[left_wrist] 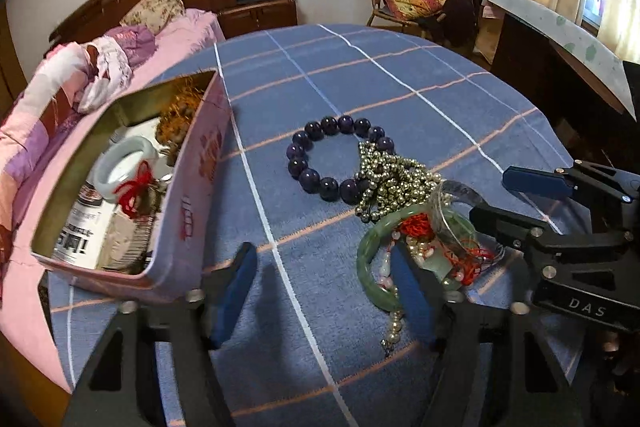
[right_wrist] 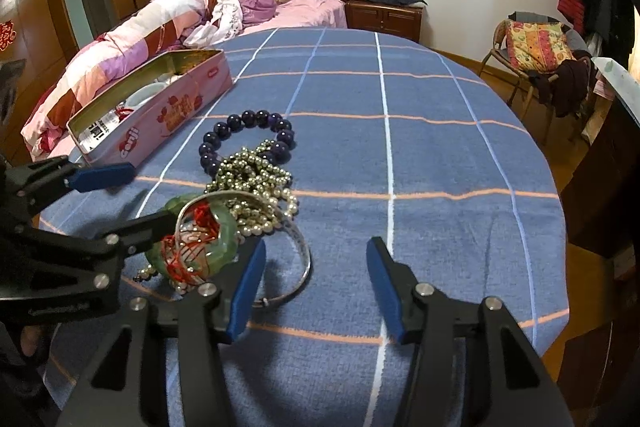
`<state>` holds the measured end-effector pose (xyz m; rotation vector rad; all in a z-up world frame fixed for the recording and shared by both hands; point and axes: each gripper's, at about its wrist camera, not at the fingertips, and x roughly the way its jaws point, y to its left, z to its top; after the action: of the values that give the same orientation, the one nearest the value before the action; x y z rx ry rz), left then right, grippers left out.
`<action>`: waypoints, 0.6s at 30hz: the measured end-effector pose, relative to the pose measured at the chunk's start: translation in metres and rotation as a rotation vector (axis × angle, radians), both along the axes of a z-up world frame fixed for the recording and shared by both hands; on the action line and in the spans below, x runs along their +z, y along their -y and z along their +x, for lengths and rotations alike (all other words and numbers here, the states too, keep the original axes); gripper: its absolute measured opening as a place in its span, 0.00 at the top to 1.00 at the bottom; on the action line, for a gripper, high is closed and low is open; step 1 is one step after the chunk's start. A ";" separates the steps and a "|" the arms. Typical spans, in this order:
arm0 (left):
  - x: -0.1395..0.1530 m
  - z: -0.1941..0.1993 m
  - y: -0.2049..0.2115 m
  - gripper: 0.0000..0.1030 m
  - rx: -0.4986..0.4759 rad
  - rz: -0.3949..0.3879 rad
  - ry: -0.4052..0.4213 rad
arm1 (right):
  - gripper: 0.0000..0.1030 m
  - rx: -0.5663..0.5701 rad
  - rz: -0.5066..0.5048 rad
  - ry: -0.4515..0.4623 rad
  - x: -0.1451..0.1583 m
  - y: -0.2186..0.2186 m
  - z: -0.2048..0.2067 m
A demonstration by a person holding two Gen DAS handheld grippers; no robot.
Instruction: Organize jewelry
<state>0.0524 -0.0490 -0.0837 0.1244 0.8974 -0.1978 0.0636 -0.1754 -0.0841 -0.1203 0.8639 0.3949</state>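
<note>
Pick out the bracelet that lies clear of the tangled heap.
The dark purple bead bracelet: its far side lies bare on the blue cloth, while the green bangle sits tangled in red thread.

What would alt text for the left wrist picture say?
A tangle of jewelry lies on a blue checked cloth: a green bangle, a heap of silvery beads and a purple bead bracelet. An open pink tin holding a pale bangle stands to the left, with open blue-padded jaws in front.
</note>
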 end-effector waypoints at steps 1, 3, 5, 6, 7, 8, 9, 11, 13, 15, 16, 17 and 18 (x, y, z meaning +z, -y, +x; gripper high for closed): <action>-0.001 0.001 0.000 0.47 -0.009 -0.010 -0.009 | 0.48 0.000 0.001 0.000 0.000 0.000 0.000; -0.002 0.003 0.002 0.55 -0.018 -0.014 -0.013 | 0.49 0.000 0.000 0.000 -0.001 -0.001 0.001; -0.003 0.004 0.005 0.63 -0.033 -0.016 -0.015 | 0.52 0.001 -0.002 -0.003 -0.002 -0.001 0.002; -0.003 0.004 0.006 0.73 -0.044 -0.020 -0.017 | 0.55 0.003 -0.004 -0.003 -0.002 -0.002 0.002; -0.004 0.004 0.008 0.78 -0.058 -0.026 -0.022 | 0.60 0.006 -0.006 -0.005 -0.003 -0.003 0.003; -0.003 0.003 0.011 0.86 -0.068 -0.028 -0.024 | 0.61 0.011 -0.015 0.000 -0.004 -0.005 0.003; -0.003 0.003 0.012 0.92 -0.078 -0.028 -0.022 | 0.66 0.016 -0.025 0.006 -0.004 -0.006 0.002; -0.001 -0.001 0.015 0.93 -0.092 -0.019 -0.008 | 0.78 0.029 -0.038 0.011 -0.005 -0.008 0.001; 0.002 -0.002 0.014 0.94 -0.095 -0.032 0.002 | 0.90 0.038 -0.031 0.009 -0.004 -0.007 0.001; 0.009 -0.006 0.011 0.95 -0.098 -0.047 0.023 | 0.91 0.050 -0.047 0.019 -0.004 -0.009 -0.002; 0.012 -0.008 0.011 0.95 -0.097 -0.051 0.034 | 0.92 0.051 -0.046 0.024 -0.003 -0.009 -0.002; 0.016 -0.009 0.010 0.95 -0.097 -0.053 0.045 | 0.92 0.048 -0.032 0.031 -0.001 -0.008 -0.003; 0.020 -0.011 0.009 0.95 -0.095 -0.055 0.056 | 0.92 0.046 -0.024 0.035 0.001 -0.007 -0.003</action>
<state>0.0411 -0.0576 -0.0641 0.1207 0.8302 -0.3059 0.0604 -0.1683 -0.0831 -0.1688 0.8330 0.4240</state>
